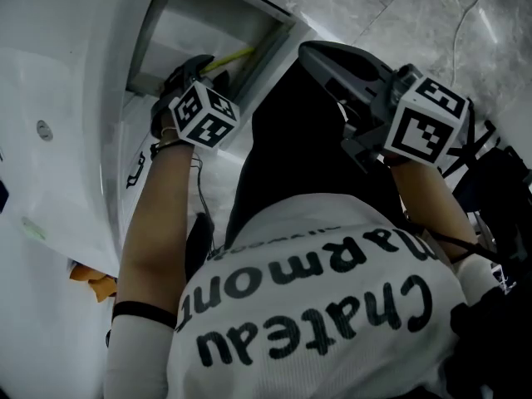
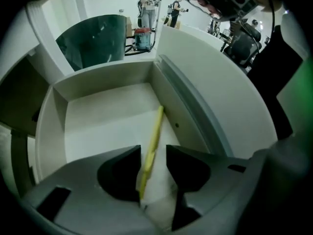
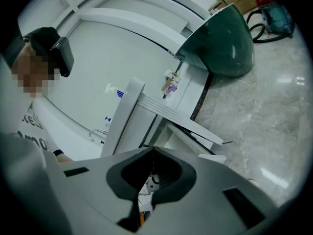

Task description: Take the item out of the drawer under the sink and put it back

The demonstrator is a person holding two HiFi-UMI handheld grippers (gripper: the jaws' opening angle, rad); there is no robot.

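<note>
Grey marble floor [image 1: 399, 15] surrounds an open white drawer [image 2: 98, 126]. Our left gripper [image 2: 153, 151] points down with its jaws spread around a thin yellow stick [image 2: 155, 131], which rests in the drawer and runs toward twelve o'clock. We judge the stick light, stiff and slim, best pinched mid-length. The drawer's side wall [image 2: 171, 94] crowds it at two o'clock. Our right gripper [image 3: 151, 151] is pressed together and empty.

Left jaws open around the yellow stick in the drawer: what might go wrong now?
The thin yellow stick sits close to one of the left gripper's open jaws, not centred, so closing may nudge it aside. Its far end lies at the white drawer's side wall; lifting could snag it.
</note>
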